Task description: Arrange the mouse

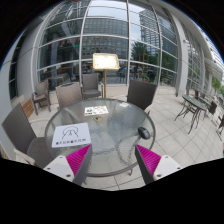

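Glass table (110, 135) | mouse (144, 132) beyond open tongs (112, 160) | chairs (68, 95) around

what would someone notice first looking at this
The round glass table just ahead of the tool, whose pink-padded fingers stand open and empty. On it a small dark mouse lies near the far right edge, with a white printed sheet near the left finger. Chairs ring the table, and a tall glass building rises beyond.
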Demonstrator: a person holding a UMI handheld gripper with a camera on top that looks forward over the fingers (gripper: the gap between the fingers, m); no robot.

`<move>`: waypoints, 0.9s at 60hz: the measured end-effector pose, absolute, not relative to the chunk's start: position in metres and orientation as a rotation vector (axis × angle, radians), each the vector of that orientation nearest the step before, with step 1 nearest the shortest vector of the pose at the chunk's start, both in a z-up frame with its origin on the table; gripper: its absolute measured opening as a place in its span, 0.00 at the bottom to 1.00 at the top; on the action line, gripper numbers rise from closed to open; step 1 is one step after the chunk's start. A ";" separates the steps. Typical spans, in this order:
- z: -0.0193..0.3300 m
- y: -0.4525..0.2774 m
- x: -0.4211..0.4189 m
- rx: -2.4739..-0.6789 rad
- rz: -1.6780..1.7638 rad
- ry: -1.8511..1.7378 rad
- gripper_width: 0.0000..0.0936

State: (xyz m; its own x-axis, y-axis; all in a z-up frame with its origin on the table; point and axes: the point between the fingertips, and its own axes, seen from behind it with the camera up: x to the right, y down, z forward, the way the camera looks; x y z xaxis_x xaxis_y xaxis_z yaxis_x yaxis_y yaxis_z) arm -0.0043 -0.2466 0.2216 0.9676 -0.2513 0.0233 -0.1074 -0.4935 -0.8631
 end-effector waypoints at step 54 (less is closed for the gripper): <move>0.004 -0.063 0.260 -2.343 -0.142 0.081 0.90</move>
State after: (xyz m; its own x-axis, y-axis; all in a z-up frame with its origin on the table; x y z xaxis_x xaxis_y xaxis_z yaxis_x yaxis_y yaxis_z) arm 0.2599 -0.0628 0.0042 0.9918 -0.1014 0.0779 -0.0153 -0.6994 -0.7145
